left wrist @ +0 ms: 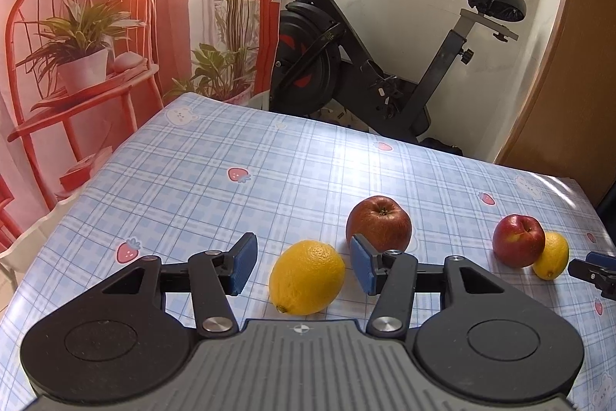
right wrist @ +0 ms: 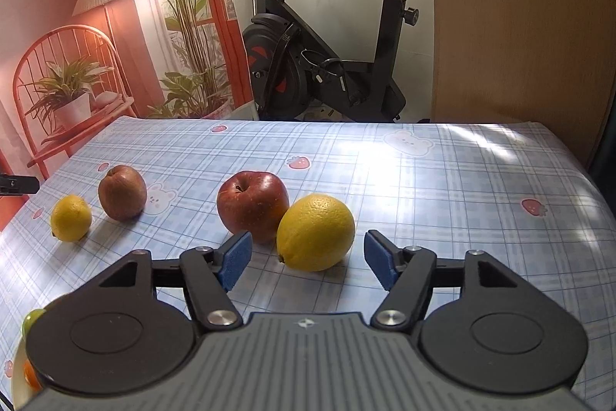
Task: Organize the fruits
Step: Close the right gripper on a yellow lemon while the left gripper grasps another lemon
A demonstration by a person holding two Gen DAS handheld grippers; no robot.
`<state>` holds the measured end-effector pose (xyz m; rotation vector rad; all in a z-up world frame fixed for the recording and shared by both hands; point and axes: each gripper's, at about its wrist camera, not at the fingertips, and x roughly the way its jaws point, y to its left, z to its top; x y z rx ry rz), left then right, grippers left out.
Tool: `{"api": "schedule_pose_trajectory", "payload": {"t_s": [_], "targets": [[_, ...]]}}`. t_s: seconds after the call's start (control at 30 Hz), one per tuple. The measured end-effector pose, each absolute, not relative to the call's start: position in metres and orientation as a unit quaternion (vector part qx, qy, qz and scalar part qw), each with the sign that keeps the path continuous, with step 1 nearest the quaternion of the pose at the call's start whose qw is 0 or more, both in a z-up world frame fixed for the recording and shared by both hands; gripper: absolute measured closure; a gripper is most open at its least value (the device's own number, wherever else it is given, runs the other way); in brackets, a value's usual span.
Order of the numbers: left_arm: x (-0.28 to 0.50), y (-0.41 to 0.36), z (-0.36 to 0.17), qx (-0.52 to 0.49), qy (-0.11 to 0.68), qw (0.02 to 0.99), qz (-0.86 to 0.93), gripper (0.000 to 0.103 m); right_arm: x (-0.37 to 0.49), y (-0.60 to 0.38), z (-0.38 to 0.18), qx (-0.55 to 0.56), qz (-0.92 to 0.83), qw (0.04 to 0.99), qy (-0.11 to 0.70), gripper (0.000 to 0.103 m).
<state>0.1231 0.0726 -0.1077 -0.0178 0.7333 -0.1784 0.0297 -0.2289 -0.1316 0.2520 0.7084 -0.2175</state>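
Left tongs [left wrist: 304,266] standing apart, blue pads either side of a lemon [left wrist: 307,277] without pressing it, on the checked tabletop [left wrist: 231,149]. Dull red apple [left wrist: 379,223] sitting just behind. Right tongs [right wrist: 308,259] gaping wide, hovering before a second lemon [right wrist: 315,232] touching a glossy red apple [right wrist: 252,205]. Exercise bike [right wrist: 327,37] standing beyond the tabletop's far edge.

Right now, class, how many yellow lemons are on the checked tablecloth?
2. One yellow lemon lies between the left gripper's open pads, before a brownish-red apple. The other lemon lies beside the shiny red apple, ahead of the right gripper. More may be hidden.
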Motion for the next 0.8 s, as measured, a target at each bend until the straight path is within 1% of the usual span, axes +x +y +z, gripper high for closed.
{"api": "schedule_pose_trajectory", "payload": {"t_s": [0.27,0.43,0.5,0.53,0.6,0.67,0.73,0.8], "targets": [[0.134,0.072,-0.114,-0.014,0.369,0.925,-0.084,0.047,0.054,-0.235,-0.152,0.090,-0.086,0.920,0.371,0.034],[0.140,0.075,-0.120,-0.027,0.385,0.919,-0.082,0.047,0.062,-0.239,-0.160,0.092,-0.084,0.919,0.375,0.034],[0.142,0.075,-0.120,-0.029,0.388,0.918,-0.081,0.047,0.066,-0.239,-0.163,0.094,-0.083,0.917,0.378,0.036],[0.142,0.075,-0.120,-0.030,0.389,0.917,-0.082,0.047,0.067,-0.240,-0.164,0.095,-0.079,0.917,0.380,0.039],[0.144,0.075,-0.121,-0.031,0.391,0.916,-0.084,0.046,0.067,-0.240,-0.164,0.094,-0.077,0.917,0.380,0.040],[0.145,0.074,-0.123,-0.031,0.394,0.914,-0.088,0.045,0.064,-0.241,-0.164,0.096,-0.073,0.918,0.378,0.040],[0.146,0.075,-0.126,-0.034,0.397,0.912,-0.097,0.040,0.060,-0.242,-0.164,0.107,-0.068,0.918,0.375,0.040],[0.147,0.076,-0.133,-0.041,0.405,0.906,-0.112,0.038,0.055,-0.243,-0.164,0.116,-0.065,0.918,0.373,0.041]]}}
